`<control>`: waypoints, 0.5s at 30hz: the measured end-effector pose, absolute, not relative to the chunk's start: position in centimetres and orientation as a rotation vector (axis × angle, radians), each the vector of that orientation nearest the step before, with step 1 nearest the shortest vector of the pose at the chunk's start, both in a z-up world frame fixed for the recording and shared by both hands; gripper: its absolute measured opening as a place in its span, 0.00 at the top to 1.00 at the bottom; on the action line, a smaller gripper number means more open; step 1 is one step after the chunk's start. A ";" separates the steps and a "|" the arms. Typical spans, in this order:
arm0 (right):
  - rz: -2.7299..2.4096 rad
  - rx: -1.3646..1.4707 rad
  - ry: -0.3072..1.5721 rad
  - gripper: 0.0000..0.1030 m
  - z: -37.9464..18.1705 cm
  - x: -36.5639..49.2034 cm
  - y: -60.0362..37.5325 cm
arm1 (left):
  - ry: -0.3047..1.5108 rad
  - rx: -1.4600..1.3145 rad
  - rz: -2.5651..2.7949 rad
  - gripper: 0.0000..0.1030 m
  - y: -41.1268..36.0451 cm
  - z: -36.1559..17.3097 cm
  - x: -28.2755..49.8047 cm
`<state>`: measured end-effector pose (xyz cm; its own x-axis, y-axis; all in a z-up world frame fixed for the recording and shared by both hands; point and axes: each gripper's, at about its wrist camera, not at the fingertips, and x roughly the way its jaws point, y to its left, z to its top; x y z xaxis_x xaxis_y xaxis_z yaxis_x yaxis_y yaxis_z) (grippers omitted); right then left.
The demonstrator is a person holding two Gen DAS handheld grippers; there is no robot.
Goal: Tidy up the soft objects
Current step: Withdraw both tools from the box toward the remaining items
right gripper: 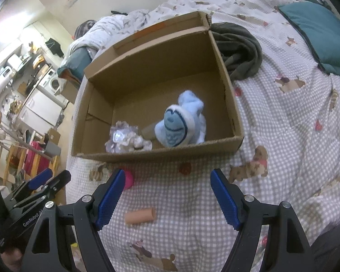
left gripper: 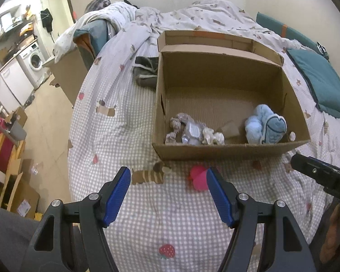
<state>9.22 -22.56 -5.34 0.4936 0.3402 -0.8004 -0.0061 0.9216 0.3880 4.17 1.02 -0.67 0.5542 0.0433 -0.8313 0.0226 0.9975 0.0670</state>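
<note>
Checked bedspread (left gripper: 129, 122), pink soft ball (left gripper: 198, 178) just beyond spread, empty left fingers (left gripper: 120, 192).

Each black hand-held gripper (left gripper: 168, 176) bears ribbed blue pads (right gripper: 108, 198).

Matt corrugated cardboard box (left gripper: 226, 151); fluffy plush blue toy (left gripper: 264, 127); crinkly glossy plastic wrap (left gripper: 190, 133); woven checked cotton bedsheet (left gripper: 124, 122).
</note>
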 end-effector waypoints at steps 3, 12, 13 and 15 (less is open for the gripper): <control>0.222 0.345 1.051 0.21 -5.6 9.1 -22.2 | 1.005 0.056 0.022 0.35 1.3 -1.1 4.0; 0.212 0.297 1.109 0.21 -6.9 9.5 -21.2 | 1.082 -0.034 0.123 0.35 3.8 -2.7 5.4; 0.214 0.290 1.118 0.21 -7.2 9.5 -21.1 | 1.092 -0.052 0.136 0.35 4.2 -2.9 5.5; 0.212 0.255 1.139 0.21 -7.7 9.7 -20.5 | 1.108 -0.080 0.156 0.35 4.8 -3.2 5.7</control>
